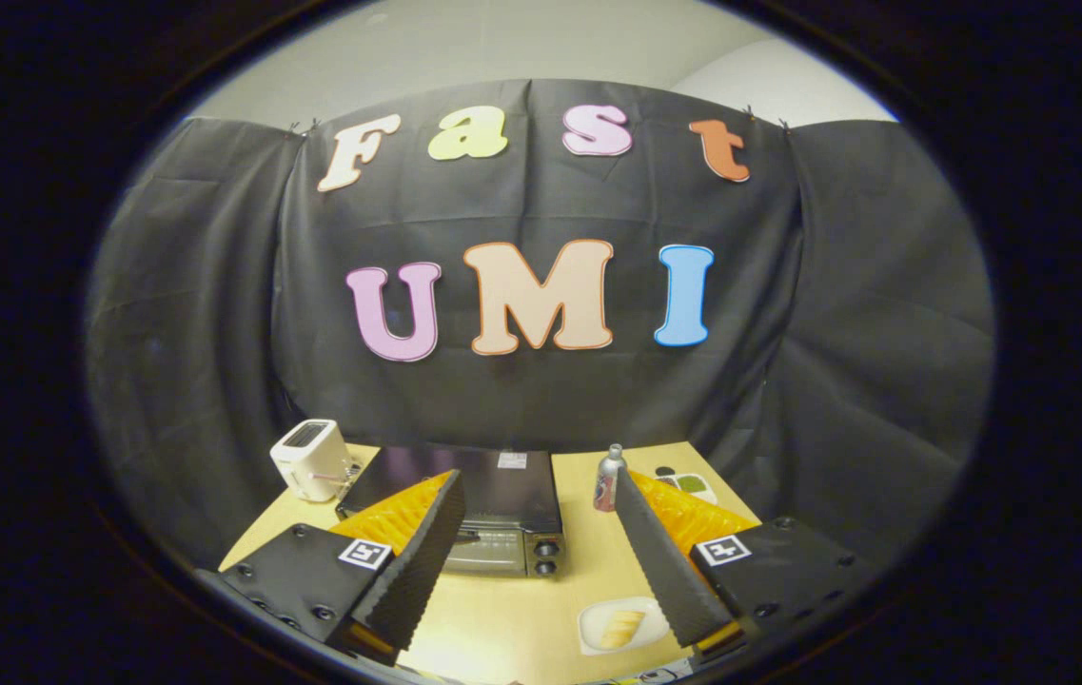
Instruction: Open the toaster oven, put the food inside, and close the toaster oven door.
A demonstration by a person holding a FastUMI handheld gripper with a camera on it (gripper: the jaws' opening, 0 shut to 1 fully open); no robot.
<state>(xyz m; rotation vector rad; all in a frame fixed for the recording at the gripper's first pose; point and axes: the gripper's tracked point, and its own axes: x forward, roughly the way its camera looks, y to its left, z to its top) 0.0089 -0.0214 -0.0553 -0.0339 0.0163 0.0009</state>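
Observation:
A black toaster oven (493, 504) stands on the wooden table (588, 561), its glass door shut and two knobs on its right side. My gripper (541, 552) hovers high above the table, open, with nothing between its fingers; the left finger overlaps the oven's left part. A piece of bread (622, 628) lies on a small white plate (598, 639) on the table in front of the oven, close to the right finger.
A white pop-up toaster (310, 459) sits left of the oven. A small metal bottle (608, 479) stands right of the oven, and a white dish with dark and green items (690, 484) lies behind the right finger. Black cloth walls surround the table.

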